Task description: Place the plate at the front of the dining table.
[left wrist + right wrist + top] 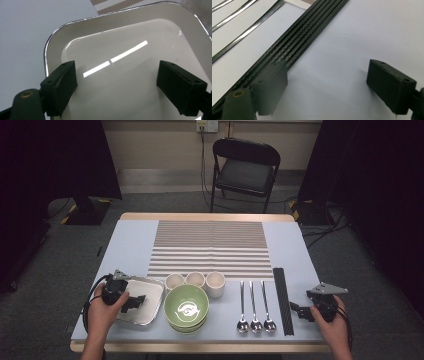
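Glossy rounded-corner metal tray (120,82) lies beneath left gripper's (117,82) spread jaws.

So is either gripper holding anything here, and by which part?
Nothing is held. The left gripper hangs open over the metal tray; the right gripper is open beside the black chopsticks.

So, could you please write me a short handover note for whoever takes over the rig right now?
Left gripper: jaws open, over the metal tray, holding nothing.
Right gripper: jaws open, over bare table just right of the black chopsticks, holding nothing.
Along the near edge: tray, green bowls, three cups, three spoons, chopsticks. Striped mat is bare.
Done: nothing appears picked up.
Left: apparently everything; the tray and chopsticks are nearest the jaws.
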`<state>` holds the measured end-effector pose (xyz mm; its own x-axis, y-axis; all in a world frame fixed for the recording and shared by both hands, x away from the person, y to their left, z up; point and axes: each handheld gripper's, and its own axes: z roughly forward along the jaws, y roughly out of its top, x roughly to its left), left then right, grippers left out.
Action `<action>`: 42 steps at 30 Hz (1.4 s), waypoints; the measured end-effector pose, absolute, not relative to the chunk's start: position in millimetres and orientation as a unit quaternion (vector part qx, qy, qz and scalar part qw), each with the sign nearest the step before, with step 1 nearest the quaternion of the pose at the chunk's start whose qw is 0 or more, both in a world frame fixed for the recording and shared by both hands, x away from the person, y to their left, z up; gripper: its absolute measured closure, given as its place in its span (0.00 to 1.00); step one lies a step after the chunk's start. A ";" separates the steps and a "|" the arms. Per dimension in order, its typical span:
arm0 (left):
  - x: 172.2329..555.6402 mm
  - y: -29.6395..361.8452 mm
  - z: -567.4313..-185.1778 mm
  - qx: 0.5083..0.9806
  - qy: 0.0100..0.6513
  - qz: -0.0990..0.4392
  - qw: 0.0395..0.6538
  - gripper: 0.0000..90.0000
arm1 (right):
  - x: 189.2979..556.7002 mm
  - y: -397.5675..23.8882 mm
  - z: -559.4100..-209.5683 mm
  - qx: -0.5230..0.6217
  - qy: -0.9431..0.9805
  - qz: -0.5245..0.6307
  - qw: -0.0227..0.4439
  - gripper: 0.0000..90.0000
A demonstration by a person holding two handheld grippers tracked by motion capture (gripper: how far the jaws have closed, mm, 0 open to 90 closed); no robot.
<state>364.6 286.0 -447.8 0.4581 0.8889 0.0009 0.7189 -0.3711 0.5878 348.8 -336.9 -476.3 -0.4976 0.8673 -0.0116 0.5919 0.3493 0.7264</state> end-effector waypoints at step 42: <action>357.9 302.5 -425.9 0.792 0.527 0.155 0.265 0.18 | 348.7 -337.0 -476.4 0.459 0.796 0.340 0.203 0.18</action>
